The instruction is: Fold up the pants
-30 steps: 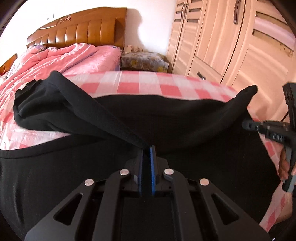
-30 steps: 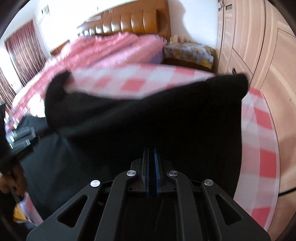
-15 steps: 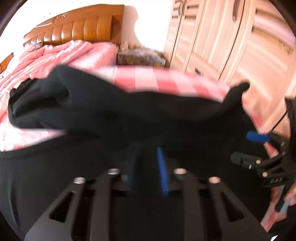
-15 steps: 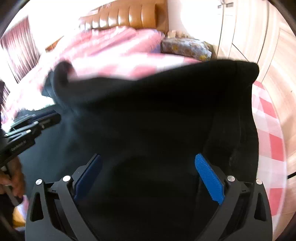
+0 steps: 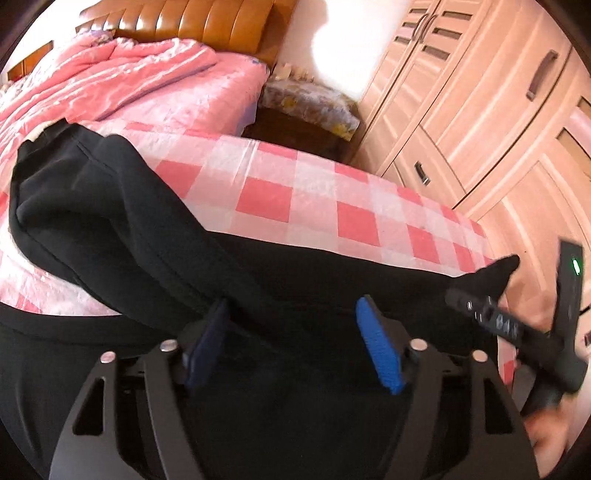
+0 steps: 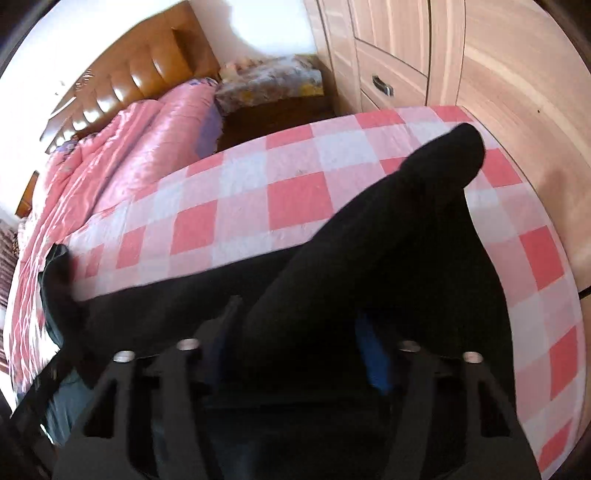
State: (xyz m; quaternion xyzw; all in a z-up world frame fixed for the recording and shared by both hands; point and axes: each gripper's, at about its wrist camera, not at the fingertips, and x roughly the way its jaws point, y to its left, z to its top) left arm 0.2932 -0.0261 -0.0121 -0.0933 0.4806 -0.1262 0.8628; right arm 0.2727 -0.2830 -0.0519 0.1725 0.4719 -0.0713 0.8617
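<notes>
Black pants (image 5: 122, 218) here in front of me, plain dark knit, spread across the near edge of the pink checked bedsheet (image 5: 295, 192), folded over on themselves, bunched thick at far left, tapering to a raised point at right

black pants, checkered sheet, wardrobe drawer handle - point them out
black pants (image 5: 110, 206), left wrist view, on the folded-over layer
checkered sheet (image 6: 295, 199), right wrist view, on a red square
wardrobe drawer handle (image 5: 422, 172), left wrist view, on the handle's middle

A pink checked sheet (image 5: 295, 192) covers the bed, a pink quilt (image 5: 129, 74) beside the wooden headboard (image 5: 207, 22); wardrobe (image 5: 480, 110) nearby.
</notes>
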